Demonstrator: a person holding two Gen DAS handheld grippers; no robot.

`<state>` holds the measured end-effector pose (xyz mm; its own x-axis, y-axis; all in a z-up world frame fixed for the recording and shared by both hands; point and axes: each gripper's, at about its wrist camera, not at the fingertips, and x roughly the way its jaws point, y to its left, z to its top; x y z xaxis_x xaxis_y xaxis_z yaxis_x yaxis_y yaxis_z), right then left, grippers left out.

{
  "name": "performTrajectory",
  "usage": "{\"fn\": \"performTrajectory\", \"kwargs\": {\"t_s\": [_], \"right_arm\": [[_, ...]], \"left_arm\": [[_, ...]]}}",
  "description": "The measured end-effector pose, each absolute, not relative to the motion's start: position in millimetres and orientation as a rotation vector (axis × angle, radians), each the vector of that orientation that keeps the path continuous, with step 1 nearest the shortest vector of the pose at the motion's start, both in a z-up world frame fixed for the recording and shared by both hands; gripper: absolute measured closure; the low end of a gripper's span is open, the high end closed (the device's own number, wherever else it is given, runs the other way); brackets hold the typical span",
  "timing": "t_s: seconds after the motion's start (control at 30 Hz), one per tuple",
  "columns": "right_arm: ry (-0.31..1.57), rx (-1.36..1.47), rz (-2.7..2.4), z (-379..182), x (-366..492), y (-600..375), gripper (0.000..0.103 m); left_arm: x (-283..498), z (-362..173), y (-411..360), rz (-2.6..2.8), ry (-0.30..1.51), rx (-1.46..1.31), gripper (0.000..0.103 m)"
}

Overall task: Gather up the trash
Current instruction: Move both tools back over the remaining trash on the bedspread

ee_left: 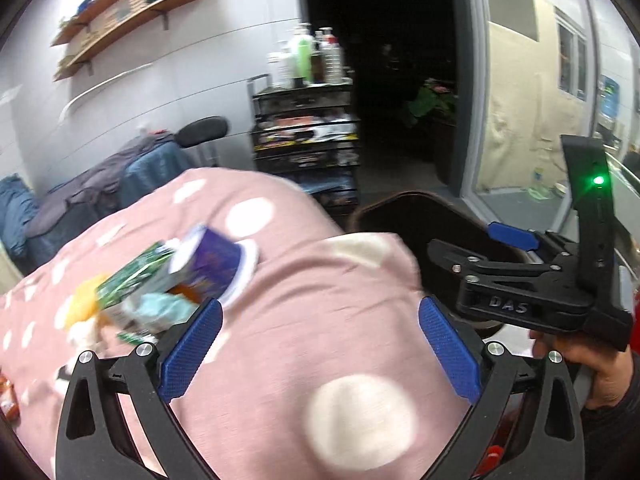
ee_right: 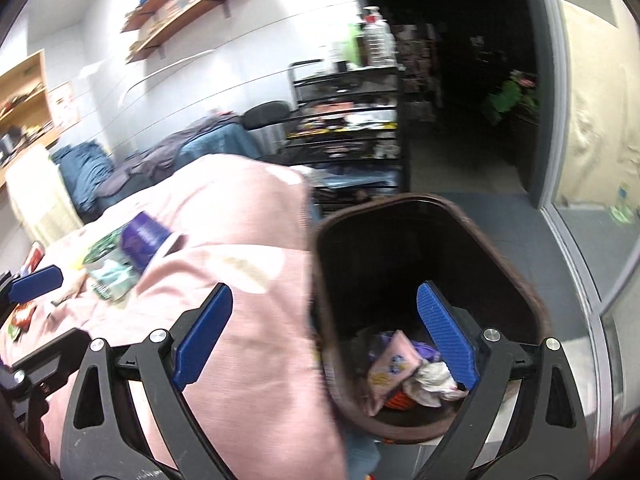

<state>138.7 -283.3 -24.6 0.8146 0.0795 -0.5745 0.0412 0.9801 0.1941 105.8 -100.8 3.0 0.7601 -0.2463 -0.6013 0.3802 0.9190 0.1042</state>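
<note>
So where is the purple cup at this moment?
The purple cup lies tipped on the pink spotted blanket, left of centre in both views, against the green carton in the trash pile, well left of the brown bin.

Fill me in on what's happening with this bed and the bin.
A person is clearing trash off a pink spotted blanket with a handheld gripper in each hand. Both the left gripper and right gripper have their jaws open and empty. A purple cup, a green carton and other litter lie on the blanket. The right gripper is over the dark bin beside the bed, which already holds wrappers.
</note>
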Motion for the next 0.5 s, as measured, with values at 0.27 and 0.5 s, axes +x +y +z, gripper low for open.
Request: {"fn": "performTrajectory", "kwargs": {"t_s": [0.27, 0.5], "right_arm": [[0.630, 0.146, 0.141, -18.2, 154.7, -237.0, 0.010], [0.640, 0.079, 0.232, -12.0, 169.0, -195.1, 0.010]], "left_arm": [[107.7, -2.7, -42.3, -0.199, 0.634, 0.194, 0.005], [110.9, -15.1, 7.6, -0.114, 0.692, 0.160, 0.006]]}}
